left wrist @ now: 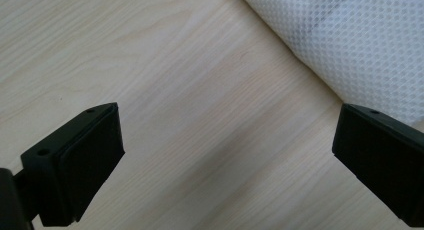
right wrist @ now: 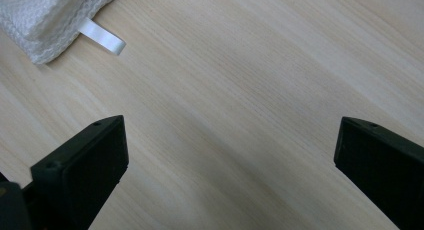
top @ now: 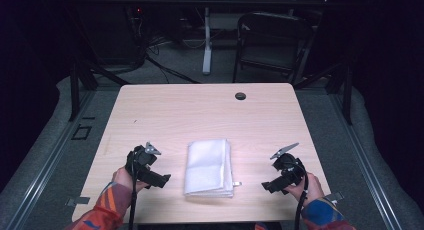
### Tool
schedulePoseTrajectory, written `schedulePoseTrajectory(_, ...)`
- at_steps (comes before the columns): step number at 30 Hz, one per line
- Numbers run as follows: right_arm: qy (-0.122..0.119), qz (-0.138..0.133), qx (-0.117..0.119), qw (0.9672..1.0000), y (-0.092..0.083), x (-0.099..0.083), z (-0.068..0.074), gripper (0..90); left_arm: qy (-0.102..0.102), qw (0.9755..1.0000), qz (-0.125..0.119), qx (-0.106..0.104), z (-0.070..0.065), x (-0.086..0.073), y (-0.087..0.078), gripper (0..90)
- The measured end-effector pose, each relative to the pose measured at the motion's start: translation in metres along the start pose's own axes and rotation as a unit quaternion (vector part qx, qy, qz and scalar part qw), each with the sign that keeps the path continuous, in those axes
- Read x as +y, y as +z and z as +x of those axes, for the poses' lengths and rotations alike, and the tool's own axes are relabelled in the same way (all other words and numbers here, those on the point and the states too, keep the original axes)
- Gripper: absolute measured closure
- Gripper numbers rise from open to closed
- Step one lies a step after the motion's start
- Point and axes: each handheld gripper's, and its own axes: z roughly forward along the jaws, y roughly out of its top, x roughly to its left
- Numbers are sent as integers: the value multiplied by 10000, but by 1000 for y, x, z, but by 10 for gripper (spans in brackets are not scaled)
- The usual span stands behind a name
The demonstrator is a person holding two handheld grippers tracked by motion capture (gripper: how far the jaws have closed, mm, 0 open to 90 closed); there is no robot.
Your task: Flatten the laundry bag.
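pale wood table [top: 200, 110] in a dark room holds a folded white cloth [top: 209, 167]; both grippers' fingers spread.

Black claws [top: 165, 180], orange-blue sleeves [top: 107, 205] (patterned)

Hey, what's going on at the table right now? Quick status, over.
Left gripper open, right gripper open, both holding nothing. Folded white towel flat on table between them, untouched. Nothing in the way.
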Motion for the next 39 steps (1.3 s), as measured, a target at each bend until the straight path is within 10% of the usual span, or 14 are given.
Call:
schedulePoseTrajectory(22,-118,-29,110,9999,-4,5,9,33,619,9972,-304,-302,-50,18,7,0)
schedulePoseTrajectory(39,-154,89,323,9993,1,7,12,64,1298,9873,-45,-910,-91,37,36,80)
